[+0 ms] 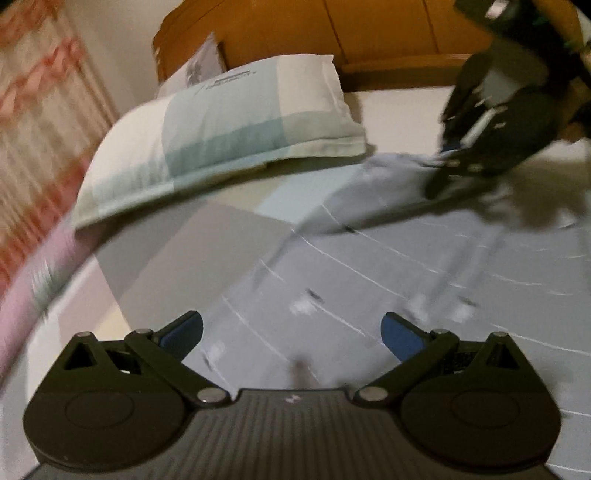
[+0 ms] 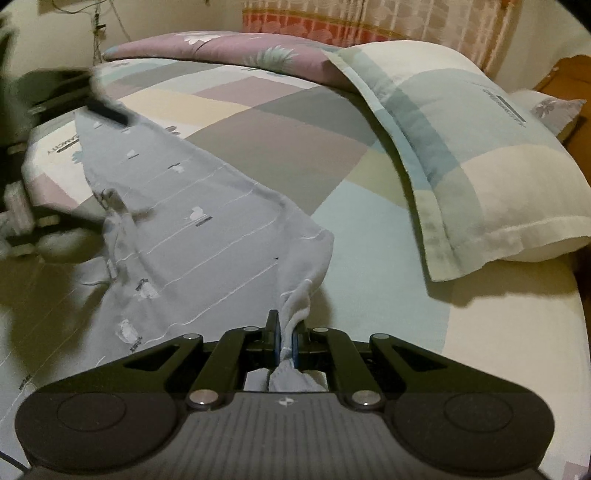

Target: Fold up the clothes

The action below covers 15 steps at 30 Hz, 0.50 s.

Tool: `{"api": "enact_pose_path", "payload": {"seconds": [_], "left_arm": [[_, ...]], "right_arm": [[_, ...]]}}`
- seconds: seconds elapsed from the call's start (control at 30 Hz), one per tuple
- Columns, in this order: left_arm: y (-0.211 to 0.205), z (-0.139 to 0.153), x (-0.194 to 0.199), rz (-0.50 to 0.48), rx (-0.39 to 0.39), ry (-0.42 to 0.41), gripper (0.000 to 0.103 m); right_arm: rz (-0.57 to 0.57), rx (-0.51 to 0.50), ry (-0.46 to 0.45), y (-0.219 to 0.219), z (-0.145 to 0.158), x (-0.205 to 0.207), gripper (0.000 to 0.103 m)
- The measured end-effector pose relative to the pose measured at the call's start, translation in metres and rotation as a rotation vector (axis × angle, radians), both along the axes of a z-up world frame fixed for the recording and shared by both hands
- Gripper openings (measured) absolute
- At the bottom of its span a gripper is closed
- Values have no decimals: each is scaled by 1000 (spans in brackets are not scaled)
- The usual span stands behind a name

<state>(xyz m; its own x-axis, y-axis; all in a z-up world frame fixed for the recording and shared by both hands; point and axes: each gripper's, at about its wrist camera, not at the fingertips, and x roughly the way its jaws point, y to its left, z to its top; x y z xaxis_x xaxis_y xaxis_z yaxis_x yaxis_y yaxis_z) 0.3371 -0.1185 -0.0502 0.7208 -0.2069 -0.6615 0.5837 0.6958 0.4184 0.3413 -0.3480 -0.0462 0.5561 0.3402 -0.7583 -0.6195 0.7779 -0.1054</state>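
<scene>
A pale grey garment (image 1: pixel 369 258) (image 2: pixel 192 206) with thin white stripes and small white motifs lies spread on the patchwork bed sheet (image 2: pixel 280 129). My right gripper (image 2: pixel 286 341) is shut on a bunched corner of it, and the cloth rises off the bed toward the pads. In the left wrist view that right gripper (image 1: pixel 448 157) hangs at the top right with cloth in its tips. My left gripper (image 1: pixel 291 334) is open just above the garment, nothing between its blue pads. The right wrist view shows the left gripper (image 2: pixel 94 164) blurred at the left edge, over the garment's far end.
A large checked pillow (image 1: pixel 221 140) (image 2: pixel 461 147) lies at the head of the bed beside a wooden headboard (image 1: pixel 332 29). A purple folded quilt (image 2: pixel 221 51) runs along the far side under a patterned curtain (image 2: pixel 369 22) (image 1: pixel 37 110). Cables (image 2: pixel 98 29) hang on the wall.
</scene>
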Motion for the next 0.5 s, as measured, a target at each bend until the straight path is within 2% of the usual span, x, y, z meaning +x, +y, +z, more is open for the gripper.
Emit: {"api": "enact_pose_path", "payload": {"seconds": [0.1,0.23,0.5], "left_arm": [[-11,-20,23,-33,66,15,101],[-12,-37,27,-53,105,7,101],[-18,-42,28,-110,180,-101,102]], "right_arm": [[14,-19,-25,3,-1,-5,7],[45,-53,-83,8,3,-20,7],[180,-143,-137,32,7,-58,7]]}}
